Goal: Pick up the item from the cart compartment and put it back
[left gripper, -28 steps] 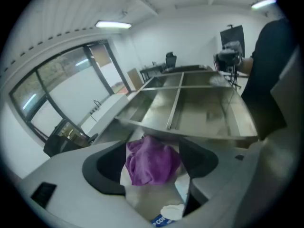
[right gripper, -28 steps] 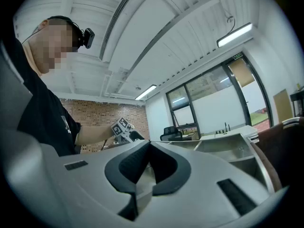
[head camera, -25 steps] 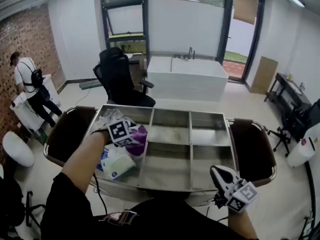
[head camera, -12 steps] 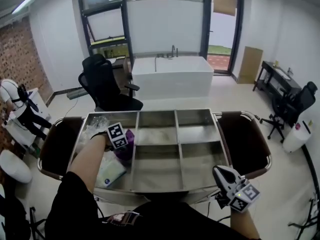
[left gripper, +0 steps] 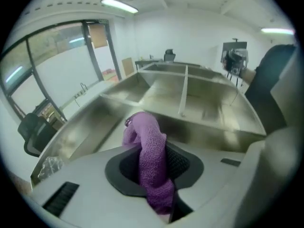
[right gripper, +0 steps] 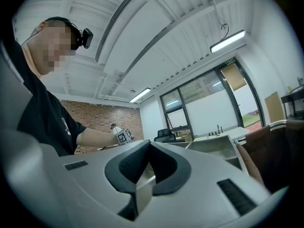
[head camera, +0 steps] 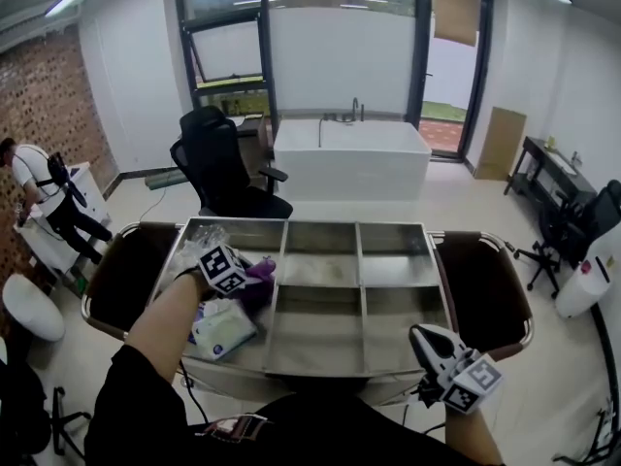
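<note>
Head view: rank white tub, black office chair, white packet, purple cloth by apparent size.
1. white tub
2. black office chair
3. white packet
4. purple cloth, only partly visible, so unsure against the packet

The tub and chair stand farther off.

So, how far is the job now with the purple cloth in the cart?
Done: the left claw is at the cart's left compartment. In hand: its jaws are closing with the purple cloth between them. Left: lift the cloth out and put it back. The right claw hangs empty by the cart's front edge.
</note>
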`<state>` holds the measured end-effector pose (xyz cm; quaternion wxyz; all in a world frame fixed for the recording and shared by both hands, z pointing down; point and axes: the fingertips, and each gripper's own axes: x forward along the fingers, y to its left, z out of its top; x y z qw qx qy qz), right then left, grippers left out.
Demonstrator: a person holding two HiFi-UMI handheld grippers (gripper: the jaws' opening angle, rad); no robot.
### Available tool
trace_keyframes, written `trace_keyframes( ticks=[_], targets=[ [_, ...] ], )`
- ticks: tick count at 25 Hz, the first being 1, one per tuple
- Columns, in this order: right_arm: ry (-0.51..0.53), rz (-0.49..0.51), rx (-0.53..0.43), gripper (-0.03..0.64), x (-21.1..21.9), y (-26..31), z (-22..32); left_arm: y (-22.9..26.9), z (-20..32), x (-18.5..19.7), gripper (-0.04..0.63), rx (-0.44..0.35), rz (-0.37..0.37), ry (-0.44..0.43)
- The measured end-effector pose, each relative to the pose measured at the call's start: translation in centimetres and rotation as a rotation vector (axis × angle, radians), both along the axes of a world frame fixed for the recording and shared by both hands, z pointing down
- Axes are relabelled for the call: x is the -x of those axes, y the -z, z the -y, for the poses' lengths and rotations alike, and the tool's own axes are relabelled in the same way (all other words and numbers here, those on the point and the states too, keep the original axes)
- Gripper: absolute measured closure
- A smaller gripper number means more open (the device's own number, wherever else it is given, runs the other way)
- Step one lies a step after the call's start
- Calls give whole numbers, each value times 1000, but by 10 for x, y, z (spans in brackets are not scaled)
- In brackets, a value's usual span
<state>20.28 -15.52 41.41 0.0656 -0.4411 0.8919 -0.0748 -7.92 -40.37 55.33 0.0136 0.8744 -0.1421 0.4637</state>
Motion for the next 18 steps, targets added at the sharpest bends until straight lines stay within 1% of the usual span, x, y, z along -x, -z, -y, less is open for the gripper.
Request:
trace_keyframes(
  ticks=[3, 4, 6, 8, 9, 12, 14, 15, 16, 18],
  targets=[
    [40, -5, -7, 615, 12, 4, 9, 70, -24, 0, 518, -72, -258, 40],
    [56, -9, -6, 615, 17, 5, 12, 95, -39, -1, 518, -101, -357, 45],
    [92, -20, -1, 615, 28, 4, 17, 140, -76, 0, 519, -139, -579, 59],
    [123, -29, 3, 615, 39, 2, 22, 170, -116, 1, 522, -139, -794, 69],
    [133, -29, 5, 615, 44, 2, 24, 177, -135, 2, 522, -130, -883, 75],
    [155, -33, 13, 615, 54, 2, 29, 183, -178, 1, 523, -74, -1108, 105],
    [168, -44, 22, 615, 59, 1, 31, 180, -195, -2, 525, -35, -1225, 132],
    [175, -51, 29, 615, 61, 0, 31, 176, -201, -4, 525, -25, -1259, 146],
    [181, -58, 36, 615, 64, -1, 31, 171, -207, -7, 526, -20, -1275, 157],
    [189, -66, 42, 615, 68, -1, 30, 161, -215, -10, 529, -25, -1275, 169]
  ],
)
